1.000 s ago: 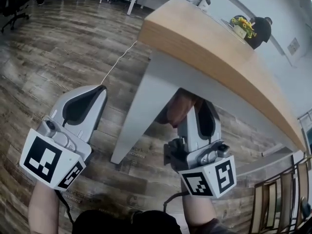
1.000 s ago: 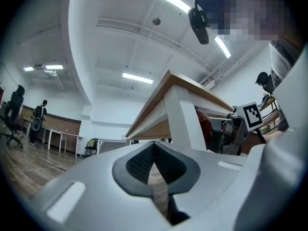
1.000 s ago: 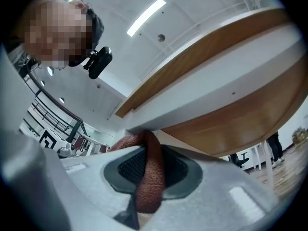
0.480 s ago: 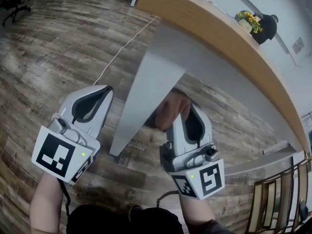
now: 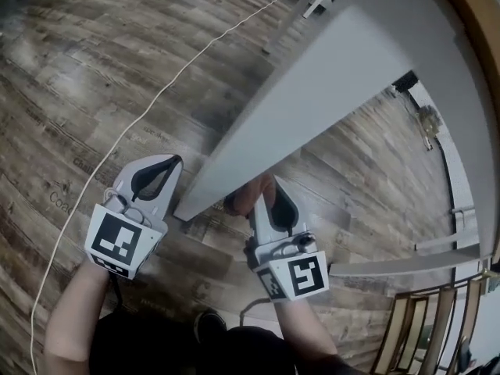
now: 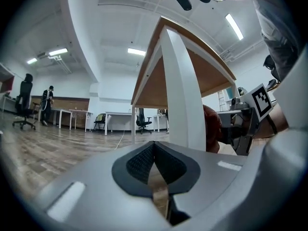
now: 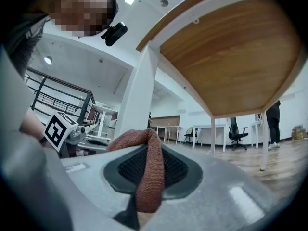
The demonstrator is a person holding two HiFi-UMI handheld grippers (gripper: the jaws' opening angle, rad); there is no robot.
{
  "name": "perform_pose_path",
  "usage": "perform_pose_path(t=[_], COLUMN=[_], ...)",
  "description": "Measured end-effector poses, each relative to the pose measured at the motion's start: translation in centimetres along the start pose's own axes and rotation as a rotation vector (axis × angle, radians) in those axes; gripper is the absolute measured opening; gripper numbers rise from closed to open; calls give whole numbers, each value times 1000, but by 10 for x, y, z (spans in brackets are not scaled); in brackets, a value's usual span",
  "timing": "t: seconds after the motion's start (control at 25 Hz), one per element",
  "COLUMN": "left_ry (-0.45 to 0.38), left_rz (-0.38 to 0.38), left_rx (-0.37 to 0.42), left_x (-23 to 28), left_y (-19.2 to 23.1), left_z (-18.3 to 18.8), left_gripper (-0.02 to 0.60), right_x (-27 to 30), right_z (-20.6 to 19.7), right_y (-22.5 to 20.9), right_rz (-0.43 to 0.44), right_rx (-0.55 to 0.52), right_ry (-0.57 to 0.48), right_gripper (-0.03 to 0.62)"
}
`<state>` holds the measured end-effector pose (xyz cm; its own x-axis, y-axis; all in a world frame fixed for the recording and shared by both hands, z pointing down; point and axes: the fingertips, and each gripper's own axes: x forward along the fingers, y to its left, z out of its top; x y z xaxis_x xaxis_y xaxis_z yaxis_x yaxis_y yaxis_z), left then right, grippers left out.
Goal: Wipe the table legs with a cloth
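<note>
The right claw (image 7: pixel 150 167) is clamped on a rust-brown cloth (image 7: pixel 142 141). A strip of it runs down between the dark ribbed pads at the lower middle of the right gripper view, and the rest bunches over the tips toward the left. From where I stand, the biggest thing about is the wood-plank floor (image 5: pixel 86 69), which fills the left half of the head view. Next comes the bench (image 7: pixel 231 52), its wooden underside spreading across the upper right of the right gripper view and its white frame cutting a broad diagonal through the head view. The white bench leg (image 5: pixel 230 162) slants down from that frame to a foot just left of the middle of the head view. The cloth sits low on the leg, close to the foot, against the side that faces the right claw. In the left gripper view it peeps out as a reddish lump touching the right edge of the leg. A slatted wooden chair back (image 5: pixel 414 334) stands in the bottom right corner of the head view. The left claw (image 5: pixel 166 162) is on the other side of the leg, just beside it in the lower left of the head view. Its pads meet at the tips with nothing between them, only a sliver of floor showing through lower down. A thin white cable (image 5: pixel 148 104) trails across the planks from the top middle to the bottom left.
</note>
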<state>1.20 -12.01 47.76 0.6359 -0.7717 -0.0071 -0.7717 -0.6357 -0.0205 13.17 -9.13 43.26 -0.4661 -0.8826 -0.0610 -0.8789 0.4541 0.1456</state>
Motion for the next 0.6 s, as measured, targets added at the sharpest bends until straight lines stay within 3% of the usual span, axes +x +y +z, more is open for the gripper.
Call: perform_pose_path(t=[0.12,0.4,0.6], left_ry=[15,124,196], left_rz=[19,-5,-16], left_rx=[-78,-86,-104], left_x=[-5,-2,-5], left_y=[-6,-21,-22], left_z=[-45,-127,-163], left_gripper=[18,18,18], right_x=[-5,-7,-8], right_z=[-48,-155,-220], right_y=[5,17,20], right_rz=[7,-18,-46], right_rx=[46,158,230], right_ry=[89,283,380], right_gripper=[64,64,64])
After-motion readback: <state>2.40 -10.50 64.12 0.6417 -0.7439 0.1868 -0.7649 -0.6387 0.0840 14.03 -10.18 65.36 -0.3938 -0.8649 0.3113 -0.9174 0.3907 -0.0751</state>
